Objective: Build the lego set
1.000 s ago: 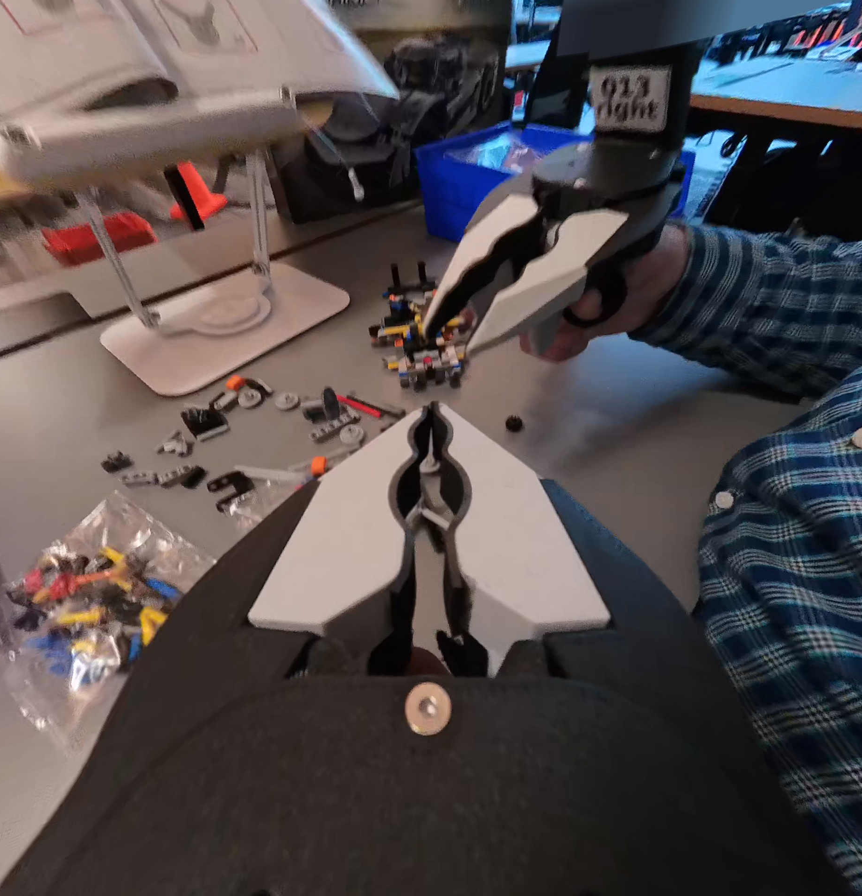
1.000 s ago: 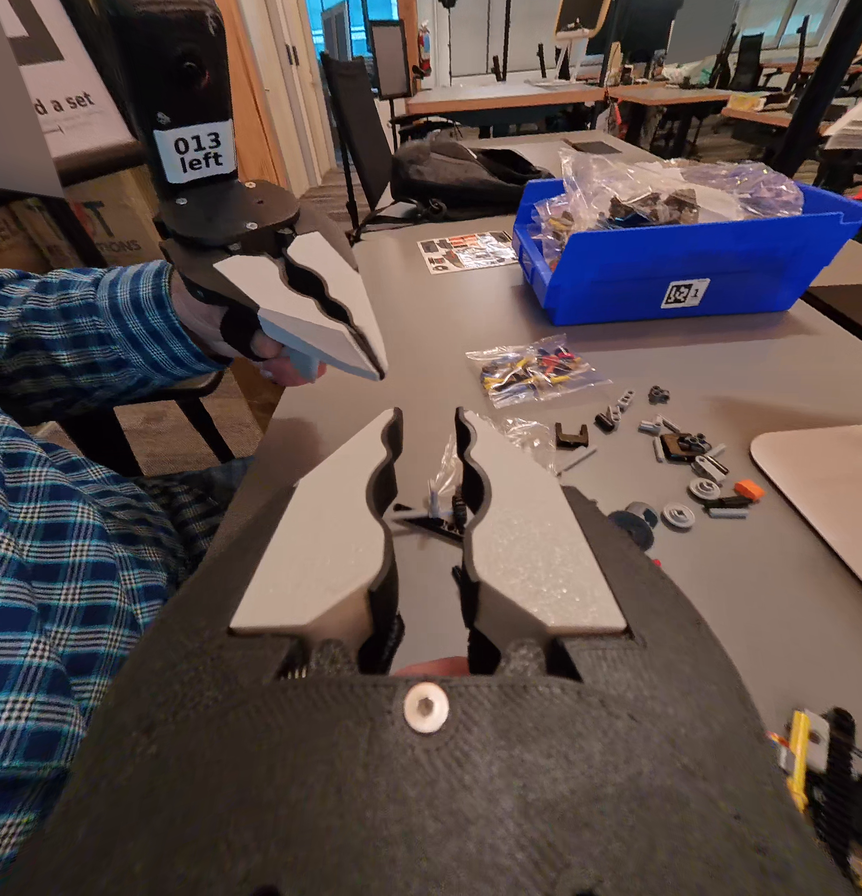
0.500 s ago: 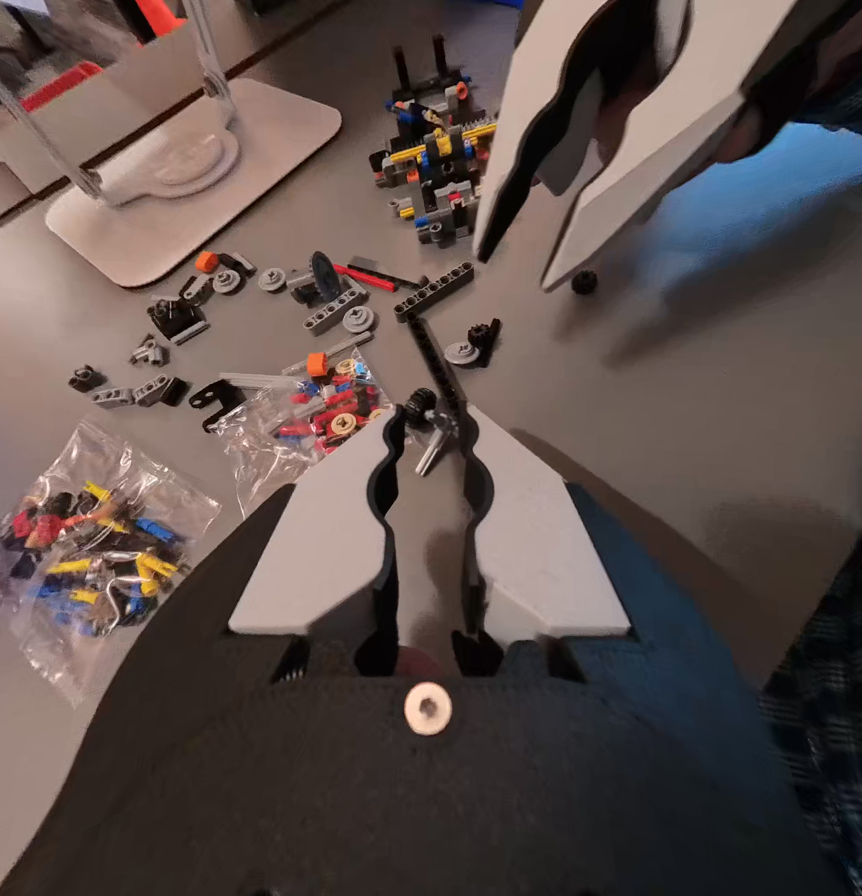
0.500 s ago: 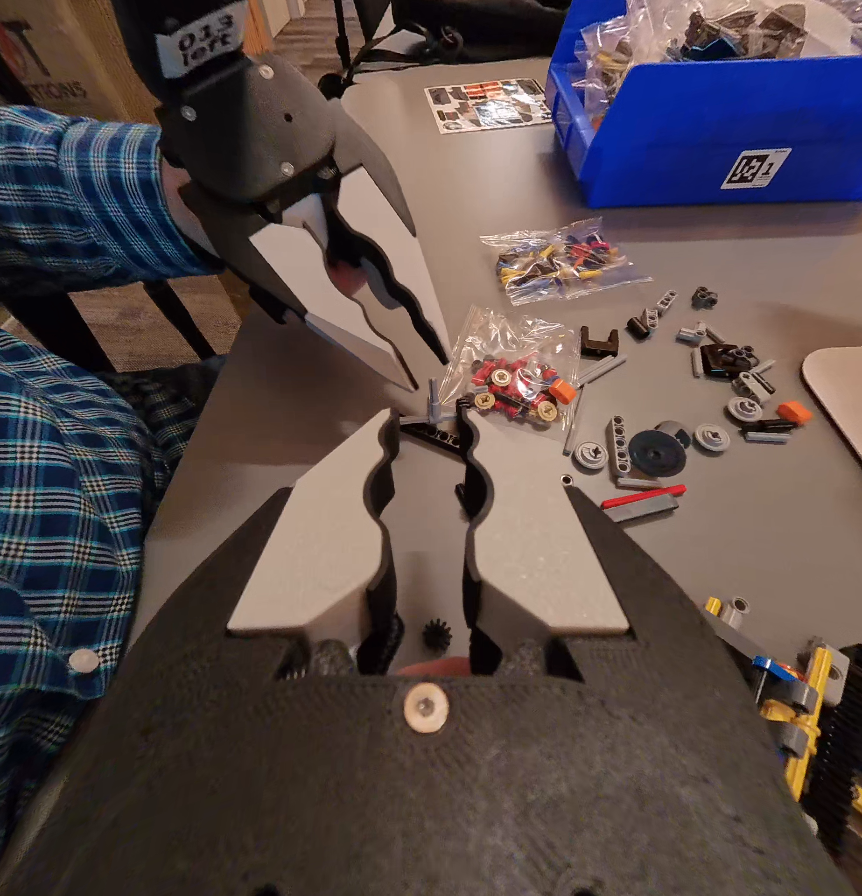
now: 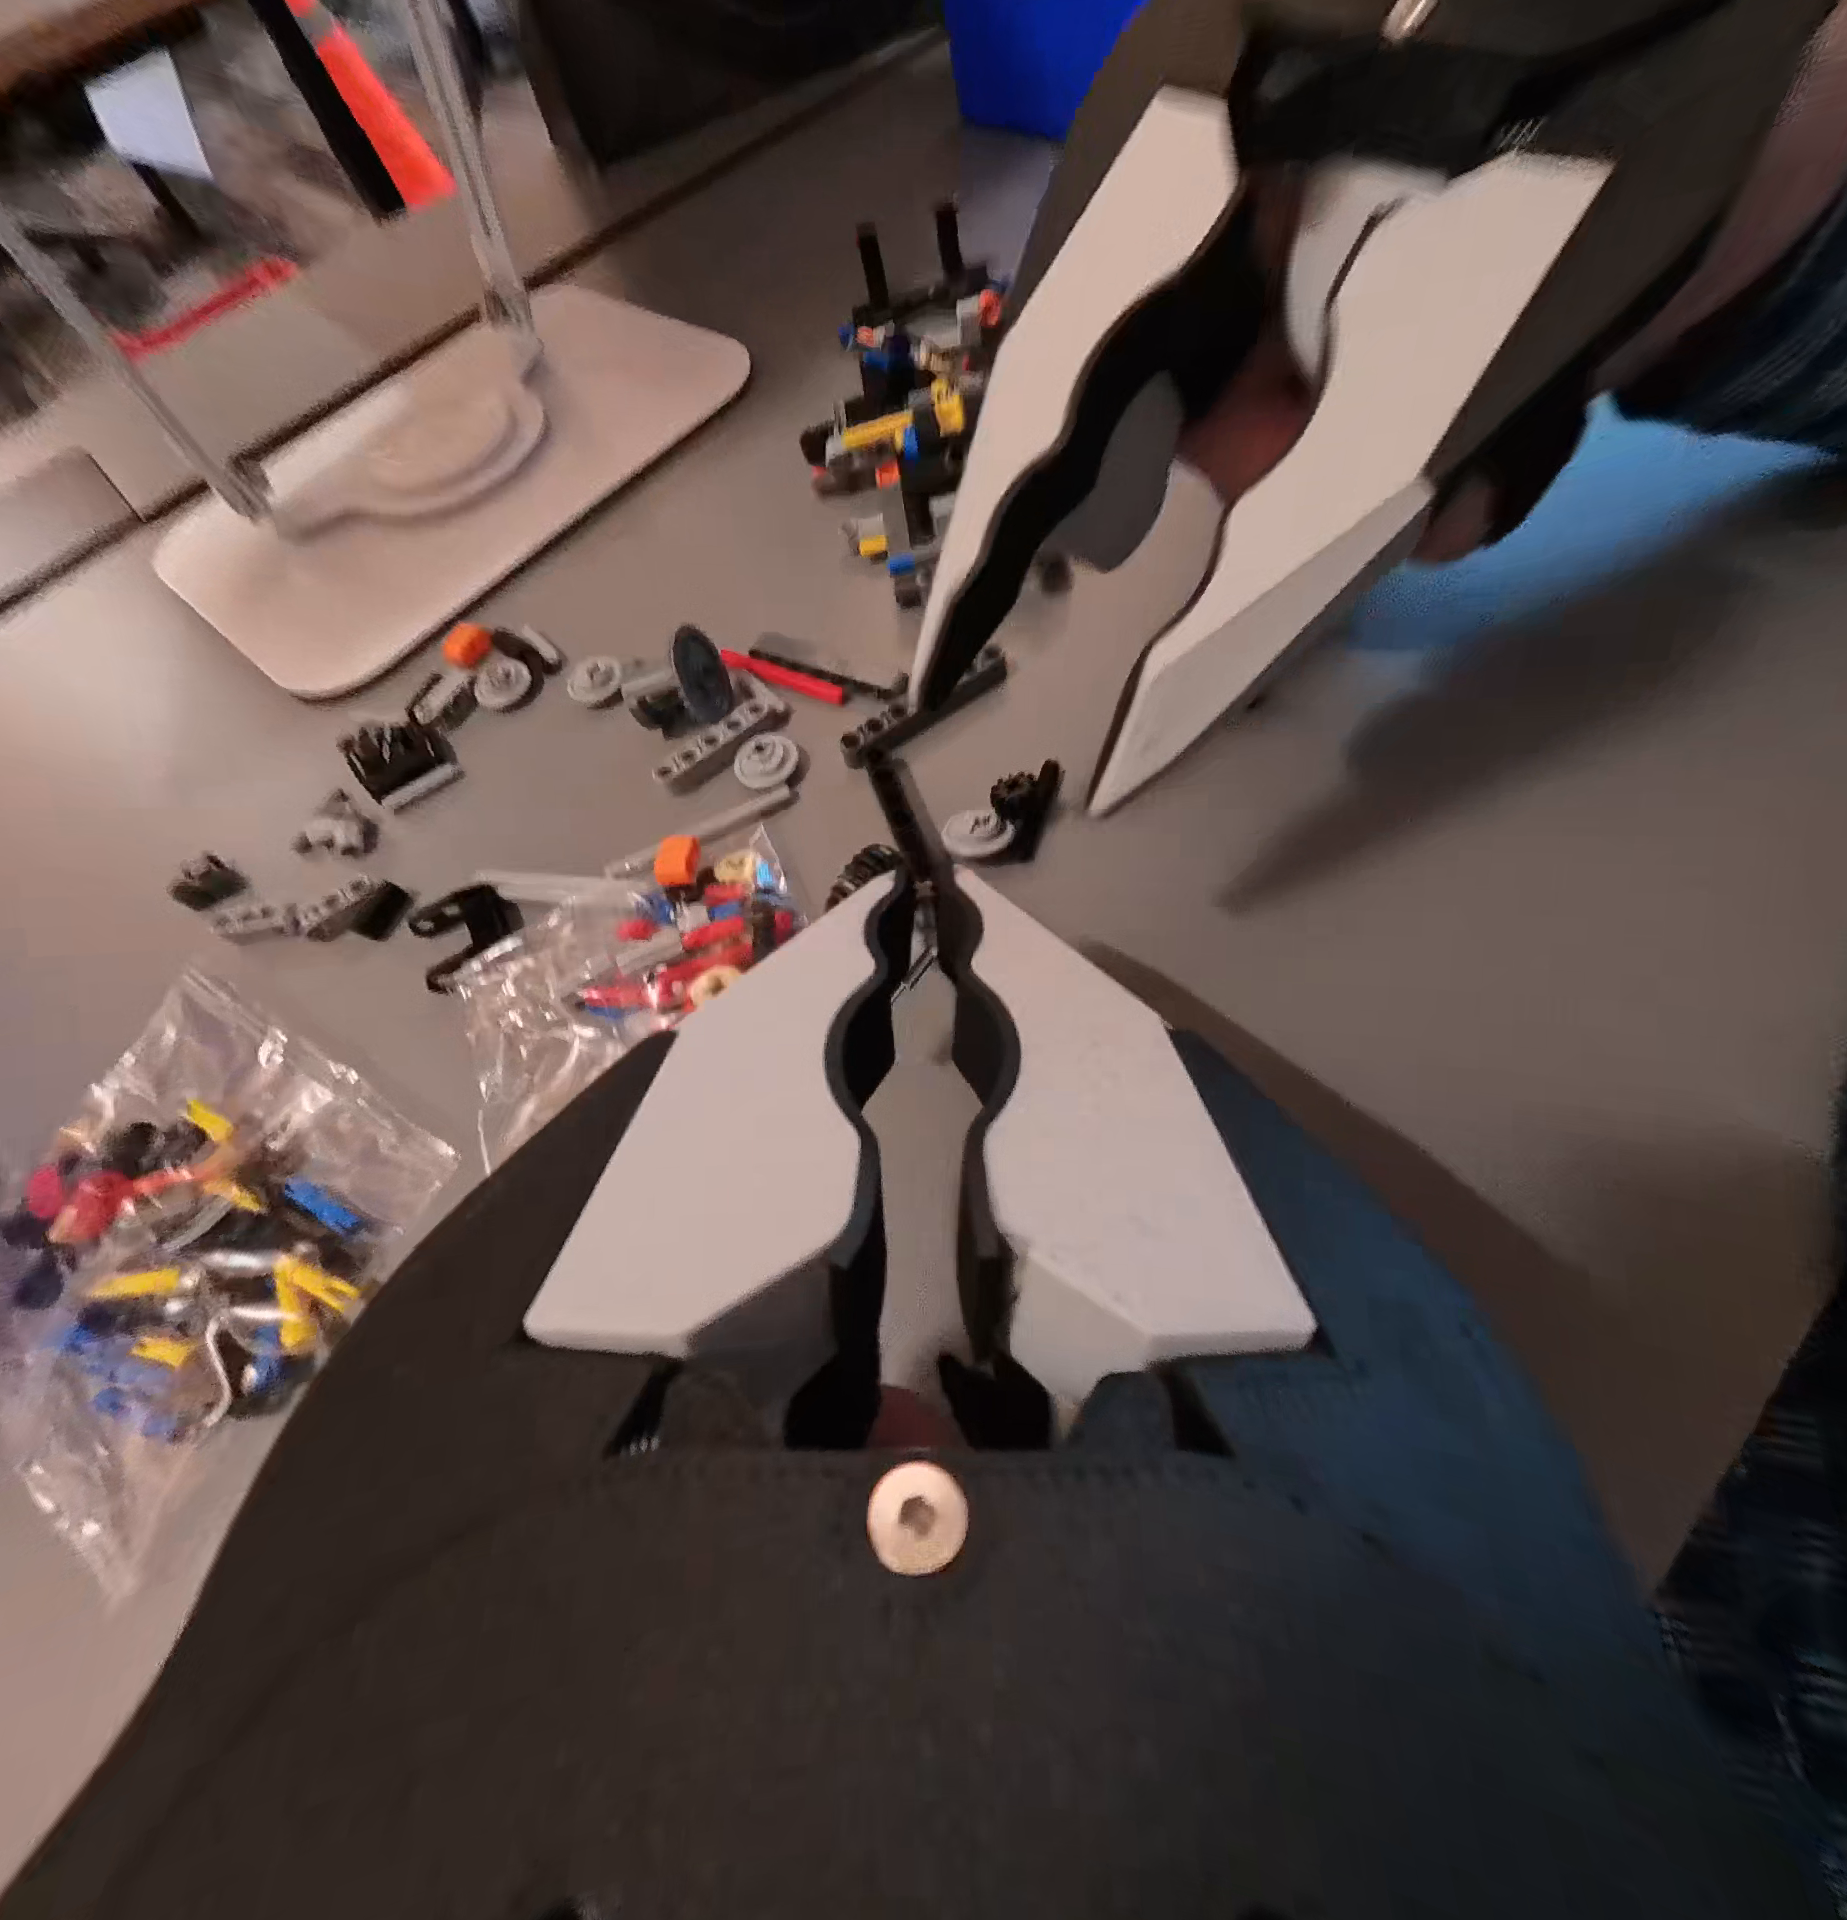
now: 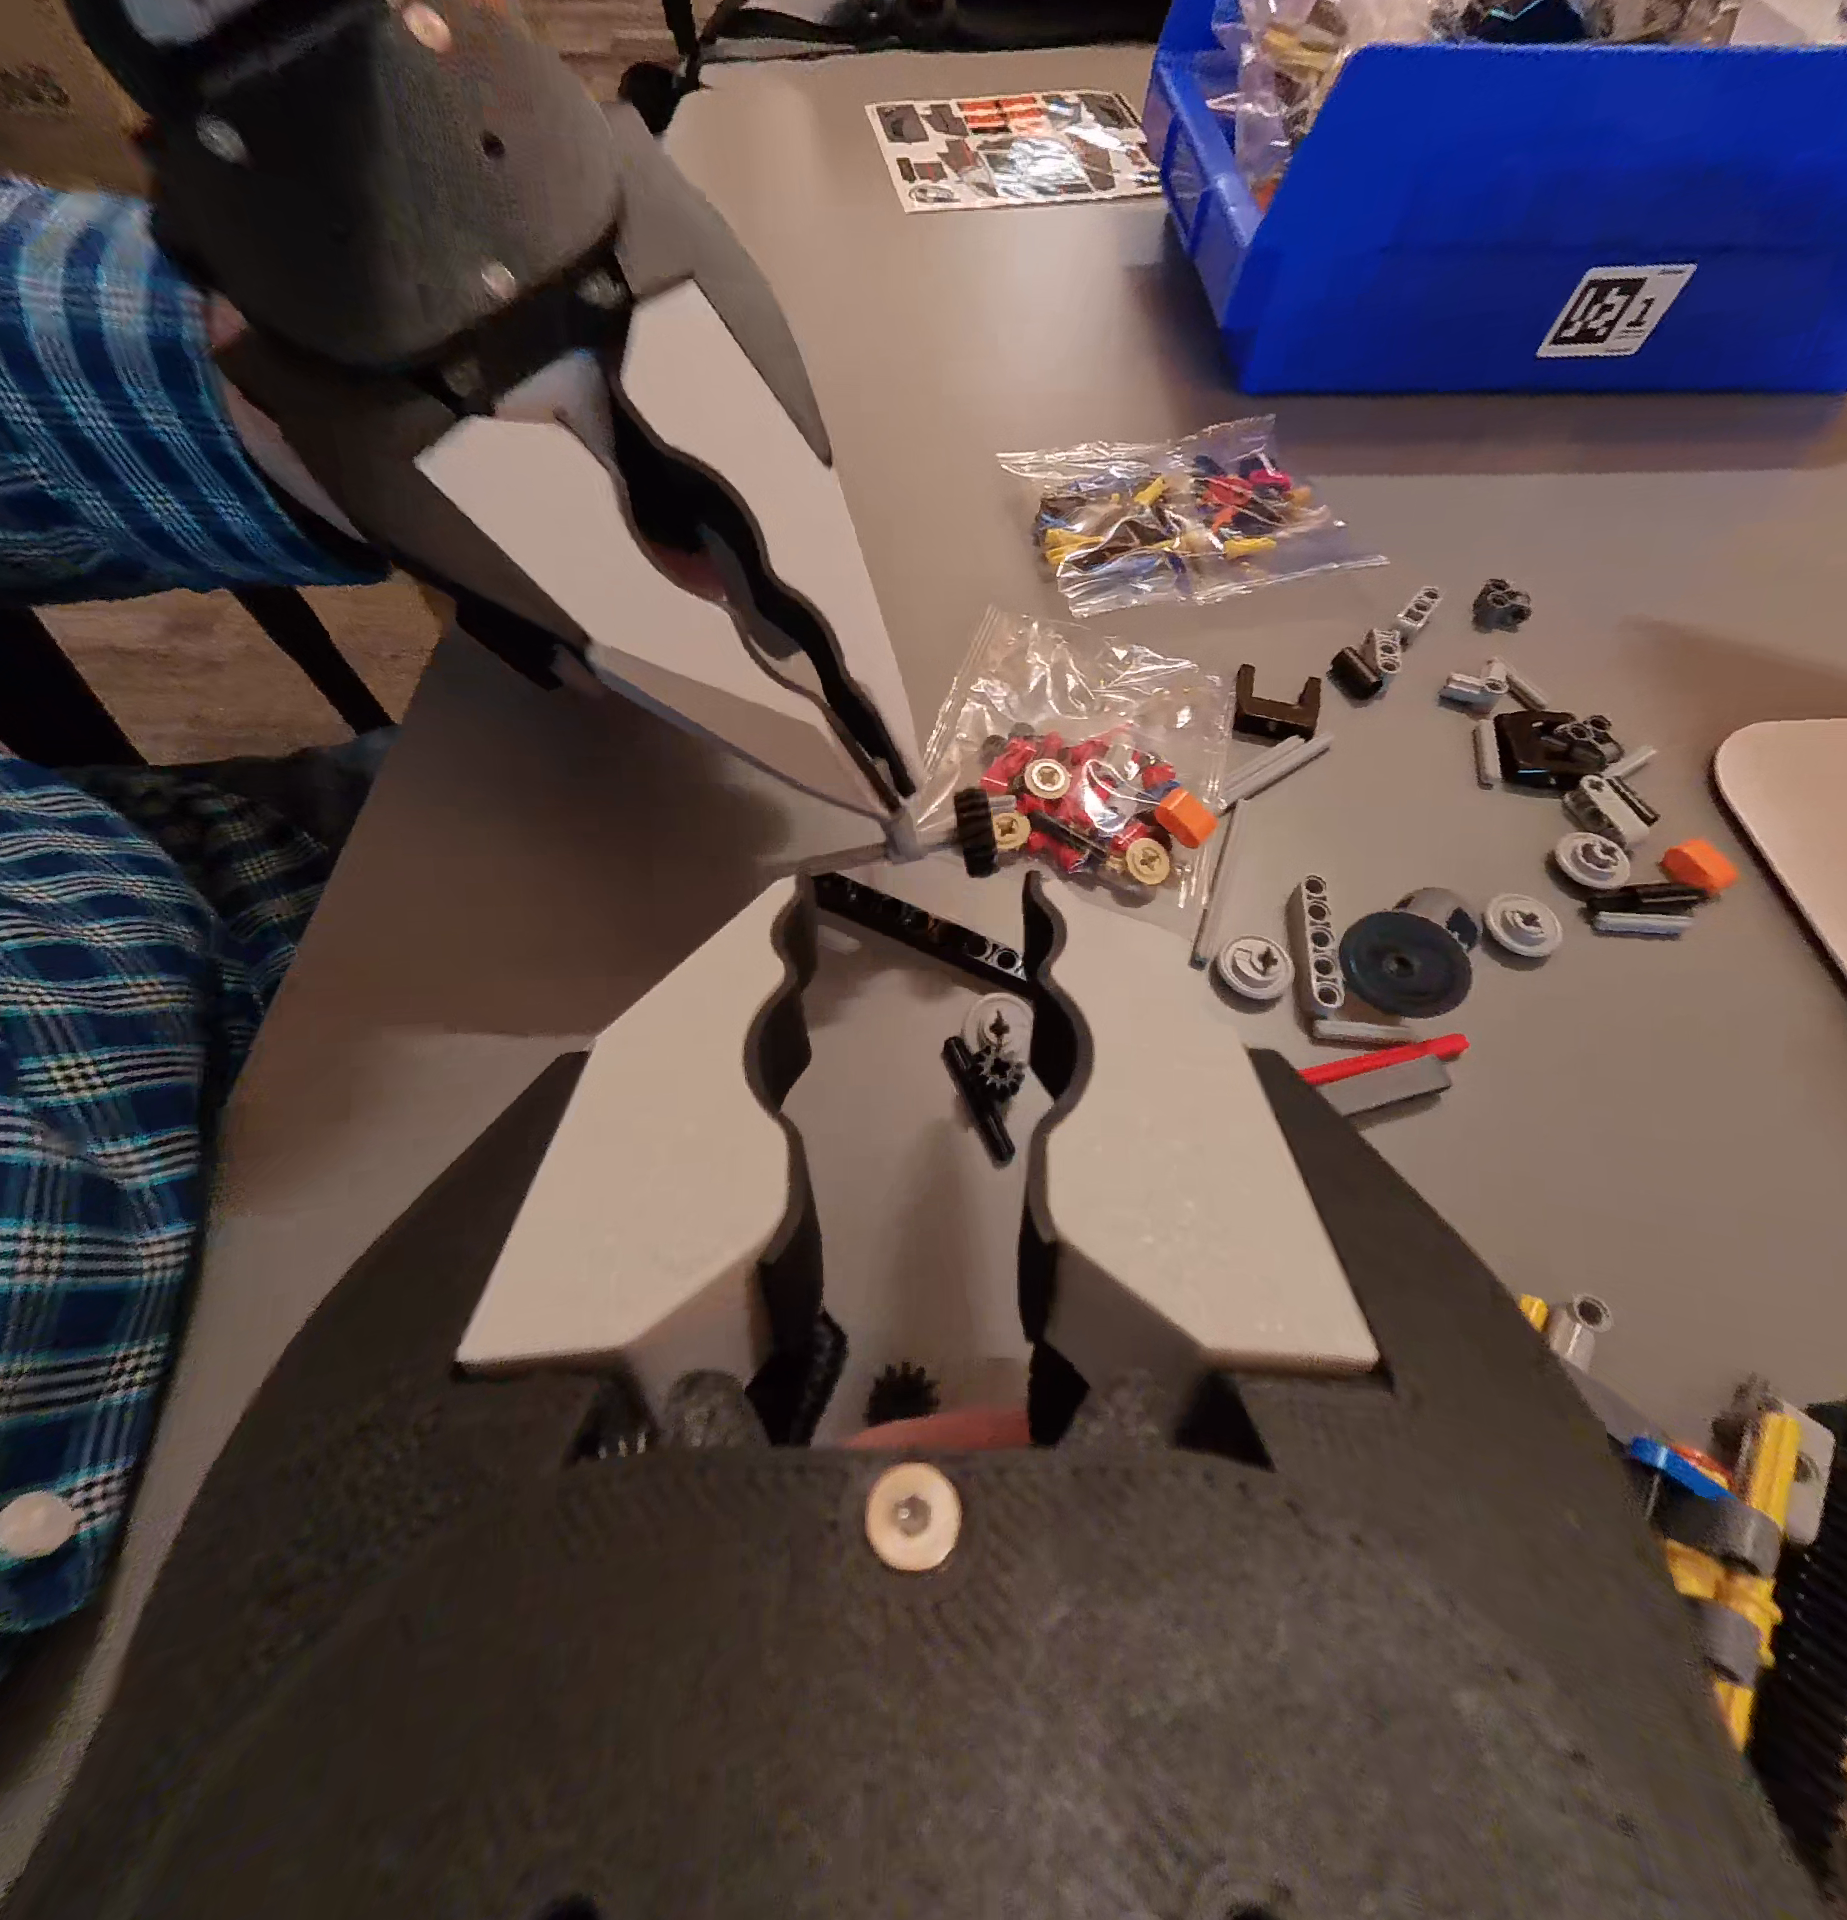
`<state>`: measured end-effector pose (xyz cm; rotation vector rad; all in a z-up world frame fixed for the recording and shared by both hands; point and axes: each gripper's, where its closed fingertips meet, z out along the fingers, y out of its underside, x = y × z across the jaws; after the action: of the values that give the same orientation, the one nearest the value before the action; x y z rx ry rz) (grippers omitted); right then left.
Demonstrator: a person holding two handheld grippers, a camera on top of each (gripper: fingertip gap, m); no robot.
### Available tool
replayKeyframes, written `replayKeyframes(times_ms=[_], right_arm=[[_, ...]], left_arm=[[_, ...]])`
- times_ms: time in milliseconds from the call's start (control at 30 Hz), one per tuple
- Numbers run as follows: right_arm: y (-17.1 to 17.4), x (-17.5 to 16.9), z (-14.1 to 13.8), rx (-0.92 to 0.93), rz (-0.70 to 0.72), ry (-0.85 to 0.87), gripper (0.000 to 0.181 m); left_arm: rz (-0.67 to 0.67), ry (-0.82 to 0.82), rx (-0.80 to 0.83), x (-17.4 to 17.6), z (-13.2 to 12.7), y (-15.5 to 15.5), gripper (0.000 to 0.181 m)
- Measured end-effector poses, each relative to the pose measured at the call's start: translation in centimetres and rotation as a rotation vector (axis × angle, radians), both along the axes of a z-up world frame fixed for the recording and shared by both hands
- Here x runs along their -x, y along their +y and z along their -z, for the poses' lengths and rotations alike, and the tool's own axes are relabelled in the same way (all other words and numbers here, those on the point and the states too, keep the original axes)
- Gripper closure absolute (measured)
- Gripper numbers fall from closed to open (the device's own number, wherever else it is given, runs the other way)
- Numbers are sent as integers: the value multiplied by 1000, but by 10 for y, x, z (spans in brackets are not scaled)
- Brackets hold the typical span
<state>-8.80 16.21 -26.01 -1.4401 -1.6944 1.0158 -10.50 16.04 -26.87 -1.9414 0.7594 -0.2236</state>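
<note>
The black beam (image 6: 924,930) lies on the table, pinched at its end by the left gripper (image 5: 924,899). The right gripper (image 6: 919,894) is spread above it. Light, stiff, small: best gripped mid-length.

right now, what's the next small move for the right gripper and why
Probably lower the right gripper and close on the black beam: its open jaws straddle the beam, while the left gripper seems to pinch the grey axle piece beside it.
</note>
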Motion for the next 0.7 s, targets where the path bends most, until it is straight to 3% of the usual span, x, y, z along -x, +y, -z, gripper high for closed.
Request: replayKeyframes(times_ms=[133,267,500,700], right_arm=[[2,7,-1,-58,13,26,135],[-11,8,0,-121,-56,19,147],[2,2,-13,-122,-8,54,144],[-6,-1,-17,105,-17,39,143]], left_arm=[[45,27,-98,-10,-21,-3,180],[55,24,-164,-16,-38,-3,180],[48,-8,-186,-16,-44,-1,180],[-9,-26,-279,-13,-62,10,180]])
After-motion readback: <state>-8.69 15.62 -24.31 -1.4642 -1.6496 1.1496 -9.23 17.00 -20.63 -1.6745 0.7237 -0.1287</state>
